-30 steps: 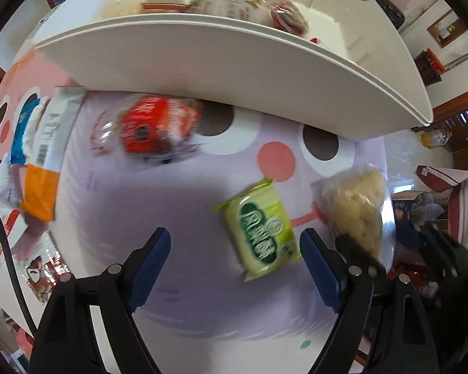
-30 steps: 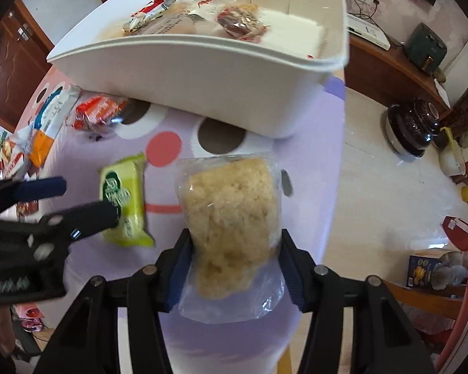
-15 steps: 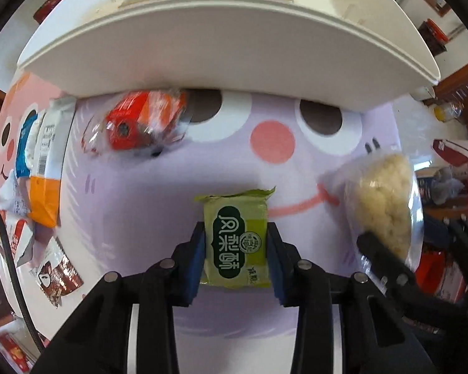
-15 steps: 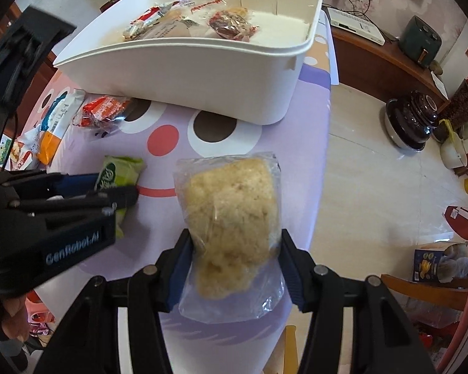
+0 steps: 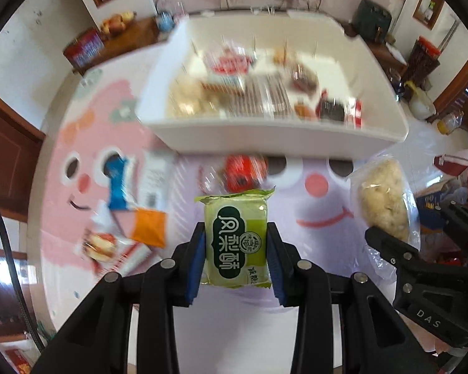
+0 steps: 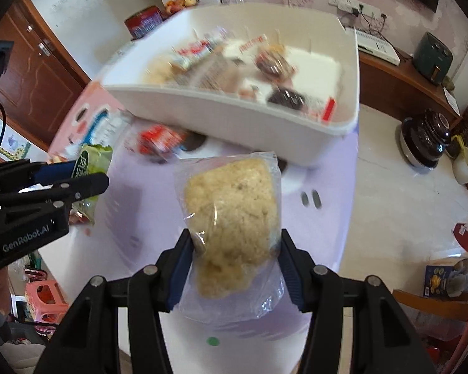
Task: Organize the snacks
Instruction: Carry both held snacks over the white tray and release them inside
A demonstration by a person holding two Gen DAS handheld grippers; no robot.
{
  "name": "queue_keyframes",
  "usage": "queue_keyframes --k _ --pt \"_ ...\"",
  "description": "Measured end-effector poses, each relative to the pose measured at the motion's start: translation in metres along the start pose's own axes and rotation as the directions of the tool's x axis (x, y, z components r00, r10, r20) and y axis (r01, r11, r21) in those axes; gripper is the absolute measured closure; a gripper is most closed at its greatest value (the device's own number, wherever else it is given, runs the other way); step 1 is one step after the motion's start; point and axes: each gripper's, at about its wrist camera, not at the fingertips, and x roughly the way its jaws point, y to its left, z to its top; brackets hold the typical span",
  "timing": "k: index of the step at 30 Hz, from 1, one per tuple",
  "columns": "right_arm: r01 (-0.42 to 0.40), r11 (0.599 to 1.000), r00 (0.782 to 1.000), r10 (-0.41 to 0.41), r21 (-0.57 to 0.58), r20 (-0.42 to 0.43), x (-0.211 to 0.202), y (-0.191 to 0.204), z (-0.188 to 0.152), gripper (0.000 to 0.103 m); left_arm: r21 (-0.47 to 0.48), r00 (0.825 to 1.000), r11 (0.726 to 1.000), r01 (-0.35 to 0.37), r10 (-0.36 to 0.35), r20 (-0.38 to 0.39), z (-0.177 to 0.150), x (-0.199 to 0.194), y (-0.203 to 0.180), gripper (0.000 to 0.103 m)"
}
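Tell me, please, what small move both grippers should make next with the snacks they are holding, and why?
Probably carry both forward over the white bin and release. The left gripper is shut on the green packet and the right gripper on the clear bag of crumbly snack; both are lifted off the table, short of the bin, which already holds other snacks.

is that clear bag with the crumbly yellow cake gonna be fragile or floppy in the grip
Probably fragile: the clear bag of crumbly cake looks loose-textured, so a hard squeeze from the right gripper could break it. Its slack plastic below likely flops and may slip.
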Motion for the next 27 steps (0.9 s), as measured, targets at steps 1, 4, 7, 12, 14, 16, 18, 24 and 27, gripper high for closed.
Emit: queue_keyframes --k 1,4,7,12,14,16,18,24,27 --pt "-0.007 1.000 1.000 0.007 0.000 0.016 -0.007 0.004 0.005 0.050 0.004 1.000 1.000 0.000 0.000 0.023 0.009 -0.008 0.005 0.068" --pt "-0.020 1.000 0.998 0.020 0.004 0.063 -0.026 0.012 0.020 0.050 0.009 0.998 1.000 0.008 -0.009 0.065 0.022 -0.024 0.015 0.068" --pt "-0.022 1.000 0.993 0.020 0.020 0.114 -0.046 0.019 0.035 0.050 0.022 0.994 0.999 0.034 -0.036 0.102 0.043 -0.037 0.020 0.068" --pt "-0.009 0.997 0.982 -0.005 0.073 0.188 -0.078 0.026 0.062 0.050 0.073 0.984 0.995 0.063 -0.074 0.162 0.069 -0.055 0.027 0.068" --pt "0.006 0.995 0.978 -0.028 0.101 0.209 -0.086 0.028 0.071 0.050 0.096 0.978 0.992 0.079 -0.095 0.183 0.084 -0.059 0.029 0.068" --pt "0.020 0.991 0.973 -0.049 0.130 0.225 -0.092 0.028 0.079 0.050 0.117 0.973 0.989 0.090 -0.113 0.204 0.101 -0.063 0.029 0.068" --pt "0.033 0.987 0.969 -0.071 0.160 0.235 -0.095 0.029 0.089 0.050 0.134 0.966 0.986 0.102 -0.130 0.223 0.118 -0.065 0.028 0.068" --pt "0.080 0.968 0.961 -0.139 0.239 0.241 -0.096 0.020 0.119 0.050 0.183 0.949 0.976 0.123 -0.169 0.266 0.164 -0.068 0.017 0.068" --pt "0.091 0.954 0.953 -0.167 0.287 0.252 -0.099 0.009 0.134 0.050 0.203 0.942 0.971 0.126 -0.181 0.281 0.186 -0.065 0.010 0.068"
